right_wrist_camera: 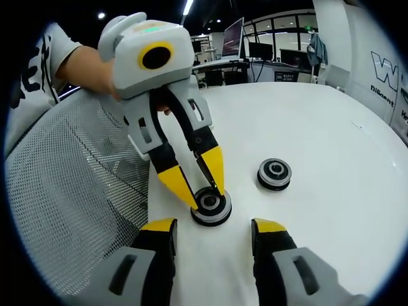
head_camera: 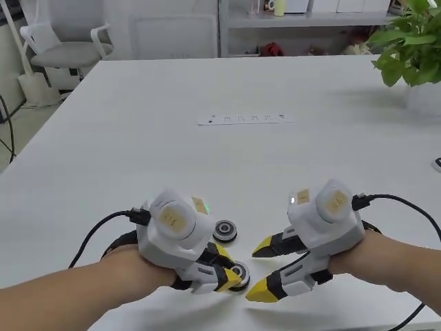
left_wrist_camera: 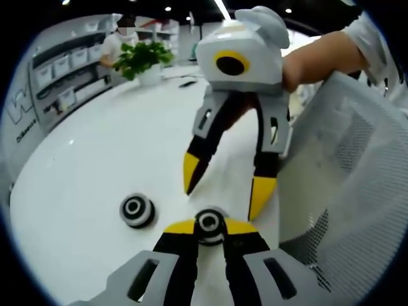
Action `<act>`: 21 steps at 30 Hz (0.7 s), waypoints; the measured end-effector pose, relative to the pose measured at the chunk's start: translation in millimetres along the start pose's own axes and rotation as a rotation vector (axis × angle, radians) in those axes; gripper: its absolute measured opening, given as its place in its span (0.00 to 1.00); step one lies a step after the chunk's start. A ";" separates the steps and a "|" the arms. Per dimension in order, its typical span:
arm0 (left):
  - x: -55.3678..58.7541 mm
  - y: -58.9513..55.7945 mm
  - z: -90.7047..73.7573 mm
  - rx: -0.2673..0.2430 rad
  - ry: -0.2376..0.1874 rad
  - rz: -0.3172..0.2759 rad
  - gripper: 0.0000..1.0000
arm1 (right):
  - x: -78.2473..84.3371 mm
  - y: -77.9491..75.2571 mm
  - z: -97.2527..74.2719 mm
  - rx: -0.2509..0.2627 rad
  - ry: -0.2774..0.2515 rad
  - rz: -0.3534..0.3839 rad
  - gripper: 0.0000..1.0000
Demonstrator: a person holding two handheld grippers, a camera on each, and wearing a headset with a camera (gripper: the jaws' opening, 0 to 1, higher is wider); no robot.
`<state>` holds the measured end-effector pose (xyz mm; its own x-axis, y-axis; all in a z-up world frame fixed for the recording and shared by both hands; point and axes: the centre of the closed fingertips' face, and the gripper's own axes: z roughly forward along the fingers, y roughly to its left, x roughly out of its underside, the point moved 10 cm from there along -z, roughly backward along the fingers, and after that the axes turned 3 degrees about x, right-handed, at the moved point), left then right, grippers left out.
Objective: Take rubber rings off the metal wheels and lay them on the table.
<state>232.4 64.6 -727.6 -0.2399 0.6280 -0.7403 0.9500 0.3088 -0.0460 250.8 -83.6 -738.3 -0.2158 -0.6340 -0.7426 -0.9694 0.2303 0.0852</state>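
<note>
A small metal wheel with a black rubber ring (head_camera: pixel 240 274) lies flat on the white table (head_camera: pixel 207 158) near its front edge. My left gripper (head_camera: pixel 231 269) is shut on this wheel (left_wrist_camera: pixel 210 224); in the right gripper view its yellow tips (right_wrist_camera: pixel 204 190) pinch the wheel's (right_wrist_camera: pixel 210 206) upper rim. My right gripper (head_camera: pixel 262 270) faces it from the right, open, with one jaw on either side just short of the wheel (right_wrist_camera: pixel 213 227). A second ringed wheel (head_camera: pixel 224 231) (left_wrist_camera: pixel 137 210) (right_wrist_camera: pixel 275 173) lies flat a little farther back.
A white power strip (head_camera: pixel 247 118) lies mid-table. A potted plant (head_camera: pixel 410 41) stands at the far right corner, and an office chair (head_camera: pixel 65 48) is beyond the far left edge. A mesh chair back (left_wrist_camera: pixel 344 191) (right_wrist_camera: pixel 76 191) is close behind the grippers.
</note>
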 end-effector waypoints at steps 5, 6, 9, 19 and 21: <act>2.1 -0.1 0.2 -0.016 -0.014 -0.002 0.14 | -1.4 1.0 1.3 -0.004 0.002 -0.007 0.40; 2.2 -0.6 0.1 -0.017 -0.016 -0.002 0.14 | -1.7 1.0 1.5 -0.005 0.002 -0.005 0.40; 2.2 -1.0 0.2 -0.021 -0.021 -0.004 0.14 | -3.3 0.9 2.0 -0.009 -0.003 -0.001 0.37; 2.8 -1.8 0.7 -0.028 -0.029 -0.001 0.14 | -6.1 3.9 8.1 -0.027 -0.034 0.064 0.29; 3.1 -1.4 0.7 -0.030 -0.030 -0.001 0.14 | -5.4 4.0 9.3 -0.026 -0.037 0.071 0.27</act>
<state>230.5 65.5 -730.3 -0.2339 0.6060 -0.7603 0.9435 0.3304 -0.0269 249.2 -72.4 -740.1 -0.2799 -0.5891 -0.7580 -0.9546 0.2542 0.1550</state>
